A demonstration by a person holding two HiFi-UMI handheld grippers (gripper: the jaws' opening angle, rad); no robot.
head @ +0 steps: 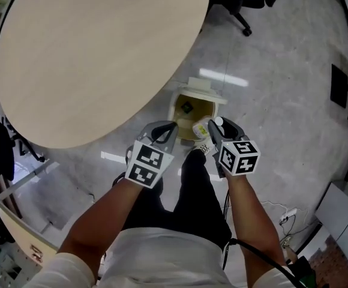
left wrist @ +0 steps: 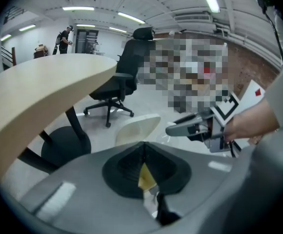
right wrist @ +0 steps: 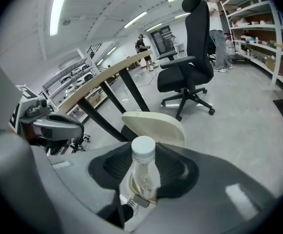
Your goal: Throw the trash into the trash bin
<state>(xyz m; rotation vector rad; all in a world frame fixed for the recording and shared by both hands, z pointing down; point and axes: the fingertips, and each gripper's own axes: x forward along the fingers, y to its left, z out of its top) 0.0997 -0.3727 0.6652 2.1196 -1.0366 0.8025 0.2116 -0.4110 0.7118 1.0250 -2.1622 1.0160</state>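
Both grippers are positioned above the open trash bin (head: 174,111), which stands on the grey floor (head: 282,101) beside the edge of the round wooden table (head: 96,53). The left gripper (head: 169,128) points at the bin's near rim. The right gripper (head: 213,126) holds a clear bottle (head: 201,128), white cap toward the jaws, over the bin opening. An office chair base (head: 241,15) stands beyond.

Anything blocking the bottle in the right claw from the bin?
Nothing visible does. The bin has its lid open, the bottle in the right claw shows over its mouth, and the left claw is off to the side.
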